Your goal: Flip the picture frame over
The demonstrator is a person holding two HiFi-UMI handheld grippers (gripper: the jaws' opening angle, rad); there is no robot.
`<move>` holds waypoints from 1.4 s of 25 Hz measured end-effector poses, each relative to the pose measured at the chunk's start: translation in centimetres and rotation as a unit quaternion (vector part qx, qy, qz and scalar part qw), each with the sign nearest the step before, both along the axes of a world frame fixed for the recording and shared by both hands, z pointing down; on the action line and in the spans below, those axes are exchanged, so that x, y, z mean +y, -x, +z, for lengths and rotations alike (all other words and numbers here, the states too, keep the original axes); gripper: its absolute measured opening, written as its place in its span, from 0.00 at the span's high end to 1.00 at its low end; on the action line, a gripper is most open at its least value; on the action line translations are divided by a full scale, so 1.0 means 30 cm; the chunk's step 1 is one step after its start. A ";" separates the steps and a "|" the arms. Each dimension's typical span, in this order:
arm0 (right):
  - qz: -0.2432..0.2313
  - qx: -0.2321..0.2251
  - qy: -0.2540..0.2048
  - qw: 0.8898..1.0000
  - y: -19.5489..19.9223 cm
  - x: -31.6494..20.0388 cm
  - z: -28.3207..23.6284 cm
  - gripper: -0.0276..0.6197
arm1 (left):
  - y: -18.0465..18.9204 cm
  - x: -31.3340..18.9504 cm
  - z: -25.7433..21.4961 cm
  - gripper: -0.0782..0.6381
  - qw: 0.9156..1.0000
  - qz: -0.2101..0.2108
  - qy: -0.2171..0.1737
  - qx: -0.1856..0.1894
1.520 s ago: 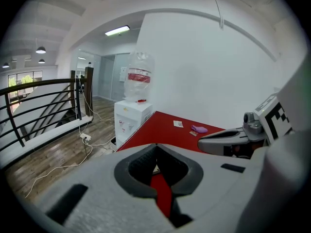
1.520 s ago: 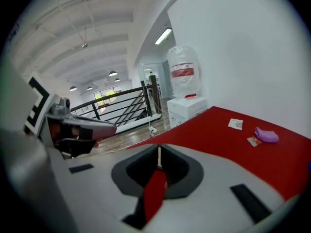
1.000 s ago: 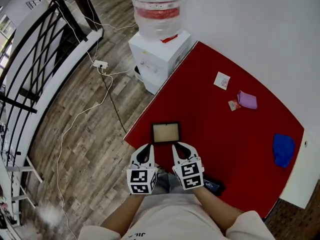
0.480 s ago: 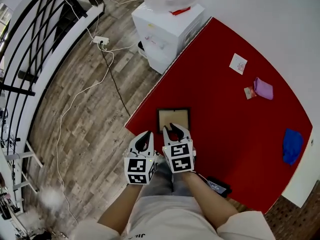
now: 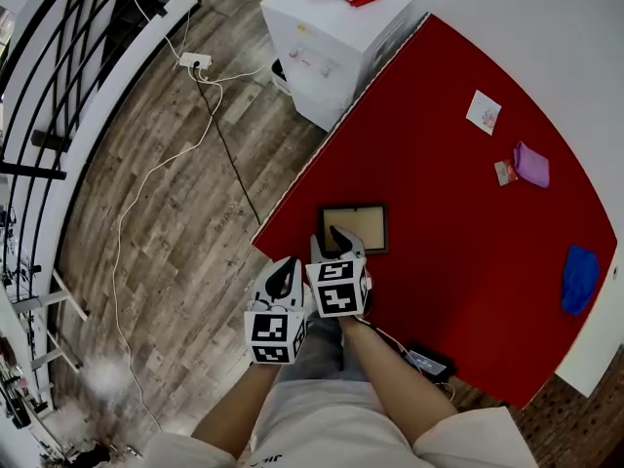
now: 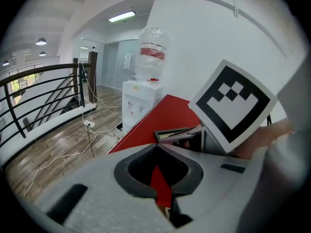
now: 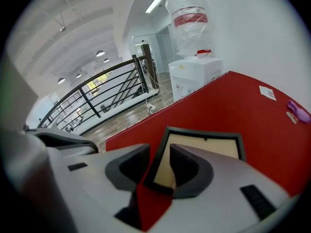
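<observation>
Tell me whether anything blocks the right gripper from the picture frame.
Nothing visible does. The black-rimmed rectangular picture frame lies flat on the red table; the right gripper, jaws opening, straddles its near left edge with no pad pressing. The left gripper is off to the side.

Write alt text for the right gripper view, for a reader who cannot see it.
The right gripper, jaws opening, straddles the left edge of a black picture frame lying flat on a red table. A water dispenser stands beyond.

No legible text, no numbers — nothing readable
</observation>
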State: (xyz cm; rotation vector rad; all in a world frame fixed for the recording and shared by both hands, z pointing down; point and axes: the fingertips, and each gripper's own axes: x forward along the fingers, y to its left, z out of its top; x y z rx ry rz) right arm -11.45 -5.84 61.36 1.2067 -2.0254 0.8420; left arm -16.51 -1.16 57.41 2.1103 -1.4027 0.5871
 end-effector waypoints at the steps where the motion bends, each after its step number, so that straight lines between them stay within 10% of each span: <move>1: 0.000 0.009 0.002 1.000 -0.001 -0.003 0.010 0.79 | 0.007 -0.004 -0.002 0.88 1.000 -0.001 -0.001 0.002; 20: 0.008 0.046 0.006 0.999 0.042 -0.010 0.031 0.90 | 0.116 -0.033 0.026 0.88 0.999 -0.020 0.009 0.023; 28: 0.027 -0.075 0.018 0.997 0.038 0.020 -0.121 0.90 | 0.111 -0.046 0.028 0.88 0.999 -0.017 0.009 0.027; 35: 0.055 -0.217 0.048 0.974 -0.008 0.016 -0.294 0.90 | -0.001 -0.046 0.036 0.88 0.999 0.022 0.011 0.038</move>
